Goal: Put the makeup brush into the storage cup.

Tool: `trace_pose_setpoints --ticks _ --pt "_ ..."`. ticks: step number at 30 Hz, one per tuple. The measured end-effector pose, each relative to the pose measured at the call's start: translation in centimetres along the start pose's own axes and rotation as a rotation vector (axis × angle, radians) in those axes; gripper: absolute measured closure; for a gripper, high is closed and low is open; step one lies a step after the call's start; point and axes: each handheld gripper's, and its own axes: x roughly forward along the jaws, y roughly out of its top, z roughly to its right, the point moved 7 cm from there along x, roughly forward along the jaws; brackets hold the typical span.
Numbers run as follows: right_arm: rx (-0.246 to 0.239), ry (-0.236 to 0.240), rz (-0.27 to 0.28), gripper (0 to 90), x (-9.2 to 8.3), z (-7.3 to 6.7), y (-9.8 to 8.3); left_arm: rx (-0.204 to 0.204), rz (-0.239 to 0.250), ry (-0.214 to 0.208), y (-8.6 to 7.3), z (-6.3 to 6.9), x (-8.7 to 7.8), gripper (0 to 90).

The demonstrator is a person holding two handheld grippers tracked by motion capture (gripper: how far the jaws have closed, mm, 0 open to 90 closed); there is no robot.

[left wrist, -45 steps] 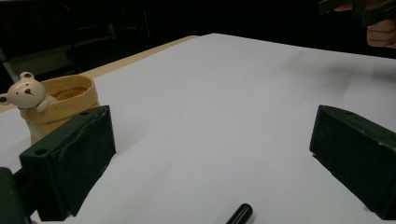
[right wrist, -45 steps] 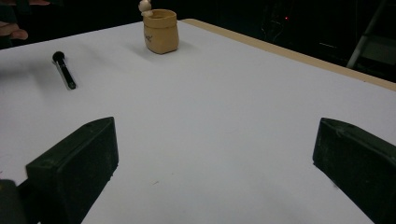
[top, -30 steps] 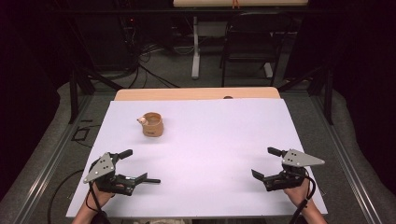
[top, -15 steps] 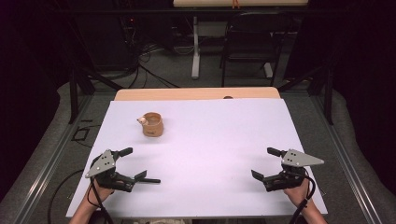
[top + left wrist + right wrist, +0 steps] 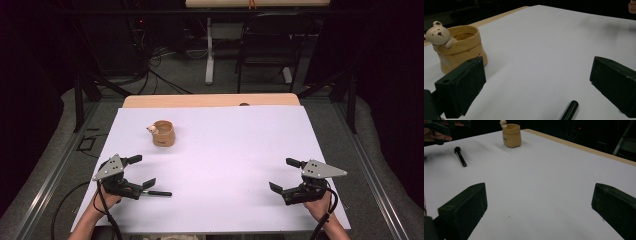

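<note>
White table [image 5: 225,150], black pen [image 5: 159,193] between gaping left tongs [image 5: 142,172], unreadable pot [image 5: 163,133] marking

We hold a black left gripper [image 5: 142,172] and a black right gripper [image 5: 285,175], each topped with a grey three-cornered plate dotted with small dark screws. Black cables trail from both towards our bare forearms. Up close, our jaws are blocky, matte-black pads with a small round hole near each upper corner.

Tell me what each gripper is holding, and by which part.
Nothing. Left gripper and right gripper are both open and hold nothing; the black pen lies on the table by the left one.
</note>
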Motion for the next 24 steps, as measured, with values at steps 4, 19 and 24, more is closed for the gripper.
trace_pose_setpoints --ticks 4,19,24 --pt "-0.001 0.001 -0.001 0.0 0.0 0.0 0.0 0.011 -0.015 -0.011 0.2 -0.2 0.1 0.2" --pt "-0.001 0.004 -0.002 0.0 0.0 0.0 0.0 0.051 -0.105 -0.029 0.2 -1.3 0.3 0.5" --pt "-0.001 0.006 -0.005 0.0 0.0 0.0 0.0 0.085 -0.176 -0.048 0.2 -1.2 0.4 0.4"
